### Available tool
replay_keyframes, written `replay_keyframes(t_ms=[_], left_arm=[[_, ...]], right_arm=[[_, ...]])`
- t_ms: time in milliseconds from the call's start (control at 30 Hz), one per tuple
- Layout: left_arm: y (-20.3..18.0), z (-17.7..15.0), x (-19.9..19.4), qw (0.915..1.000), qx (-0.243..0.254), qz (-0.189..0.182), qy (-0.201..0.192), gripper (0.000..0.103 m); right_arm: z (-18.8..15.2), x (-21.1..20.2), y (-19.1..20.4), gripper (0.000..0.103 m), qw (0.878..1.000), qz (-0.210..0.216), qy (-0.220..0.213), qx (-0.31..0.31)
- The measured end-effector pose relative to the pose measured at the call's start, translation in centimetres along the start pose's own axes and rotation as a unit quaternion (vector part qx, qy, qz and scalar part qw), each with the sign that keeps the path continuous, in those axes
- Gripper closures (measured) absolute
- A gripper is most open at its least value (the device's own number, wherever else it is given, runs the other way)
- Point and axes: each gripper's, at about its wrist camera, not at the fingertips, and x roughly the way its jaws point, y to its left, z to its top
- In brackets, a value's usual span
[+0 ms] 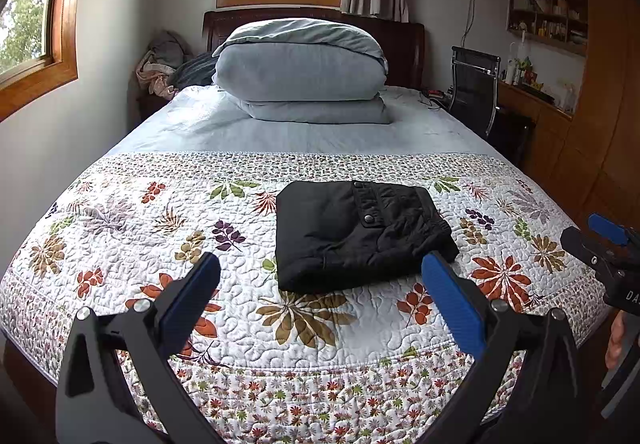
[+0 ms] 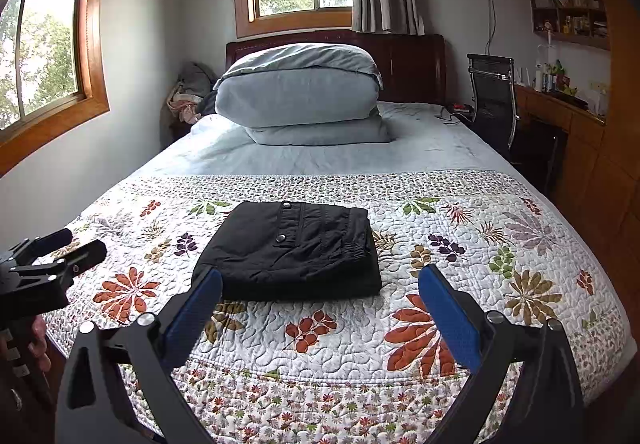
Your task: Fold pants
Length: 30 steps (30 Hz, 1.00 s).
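Pants [image 1: 360, 232] are black and folded into a compact rectangle, lying flat on the floral quilt [image 1: 160, 228] toward the foot edge of the bed [image 2: 460, 152], roughly mid-width. Two snap buttons show on the top layer, and the elastic waistband is bunched at the right side of the bundle.

My left tool [image 1: 320, 276] hangs above the foot edge with its blue pads spread wide, gripping nothing. In the left wrist view its right pad overlaps the near right corner of the pants; I can't tell if it touches. My right tool [image 2: 320, 284] has its jaws spread apart as well, empty, hovering over the foot edge. In its own view the left pad overlaps the near left corner of the pants; contact unclear. In the right wrist view the left tool sits over the left edge of the bed, with fingers [image 2: 40, 348] of a hand on its handle.

At the head of the bed, a folded grey-blue duvet [image 1: 300, 76] is stacked against the dark headboard [image 1: 404, 48]. A clothes pile [image 1: 164, 60] sits in the far left corner.

Containers: a wall shelf [image 2: 568, 16] on the right holds small bottles and books, too small to name. The worktop [image 2: 560, 100] below it carries bottles and small items, also too small to read. A black chair [image 2: 492, 92] stands between bed and worktop.
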Motion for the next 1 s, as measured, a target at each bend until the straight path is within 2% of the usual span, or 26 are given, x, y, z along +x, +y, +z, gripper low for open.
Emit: replay_keyframes(t_ms=[1000], left_arm=[[-0.06, -0.11, 0.06, 0.9999, 0.009, 0.008, -0.001, 0.003]], right_arm=[[-0.02, 0.07, -0.16, 0.003, 1.0, -0.003, 0.004, -0.004]])
